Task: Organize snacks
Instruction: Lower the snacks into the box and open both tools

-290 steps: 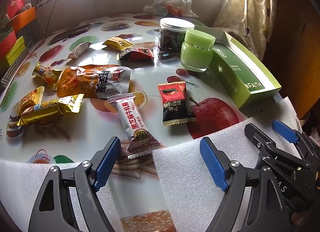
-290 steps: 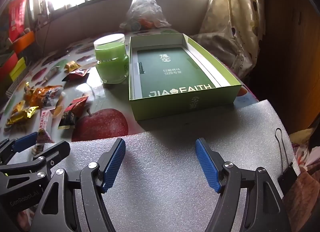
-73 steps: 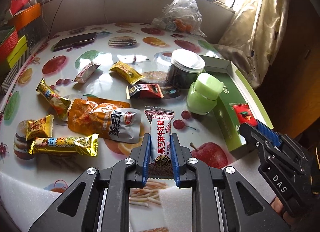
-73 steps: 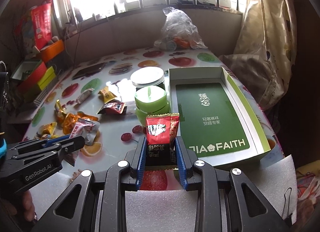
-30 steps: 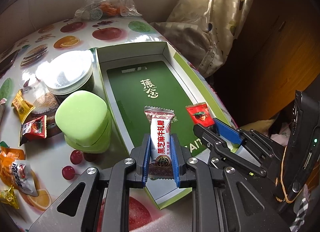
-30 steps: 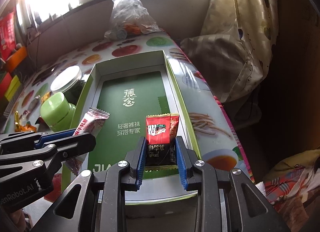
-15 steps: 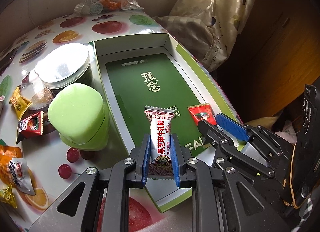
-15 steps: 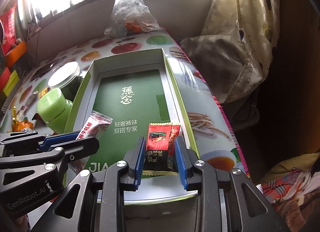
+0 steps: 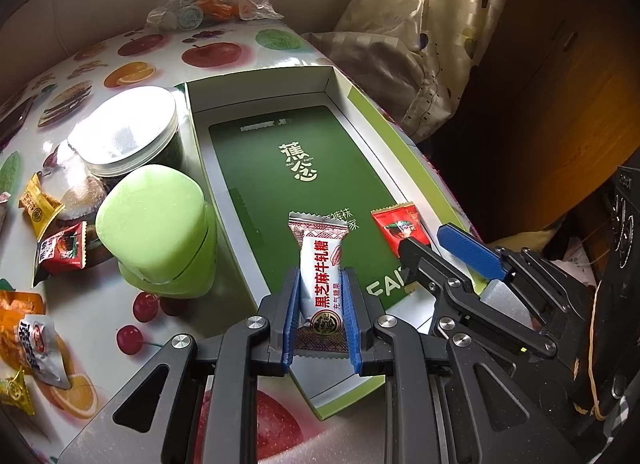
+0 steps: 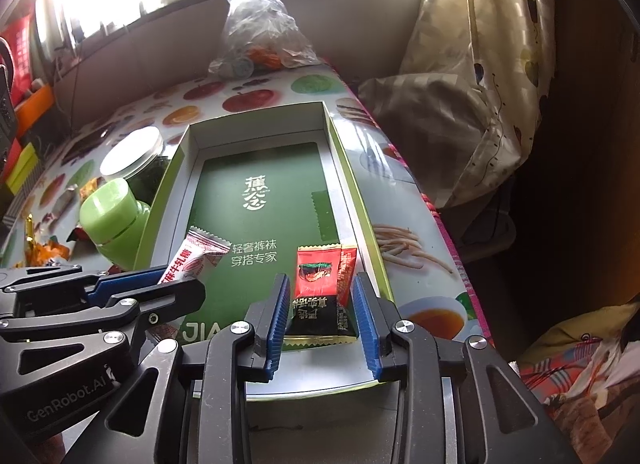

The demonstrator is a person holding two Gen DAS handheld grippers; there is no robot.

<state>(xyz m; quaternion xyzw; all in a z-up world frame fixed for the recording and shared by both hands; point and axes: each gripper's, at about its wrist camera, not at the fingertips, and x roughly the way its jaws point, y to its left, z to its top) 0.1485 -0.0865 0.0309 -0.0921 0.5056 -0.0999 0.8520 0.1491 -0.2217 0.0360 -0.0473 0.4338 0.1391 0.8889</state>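
Your left hand-held gripper [image 9: 320,312] is clenched on a white candy [image 9: 320,276], a long wrapper with red characters that stands up between the blue pads and pokes forward past the tips. You hold it over the near end of the open green box [image 9: 348,103], above the box's dark green inner panel.

Your right hand-held gripper [image 10: 320,304] is just to the right of the left one, also at the near end of the box. Its jaws are opening. A red-and-black candy [image 10: 322,288] sits between the blue pads with a gap on either side, so nothing presses on it. It lies at the box's near right corner; from the left wrist view only its red top shows [image 9: 398,225] beyond your right gripper's fingers.

The box rests on a surface [image 9: 224,55] printed with fruit. Just left of the box stand a light green jar [image 9: 160,232] and, behind it, a dark jar with a white lid [image 9: 124,135]; the two jars touch or nearly touch. More wrapped snacks [image 9: 60,248] lie loose further left. A clear plastic bag [image 10: 260,35] sits at the far edge, and a pale curtain [image 10: 480,63] hangs to the right.
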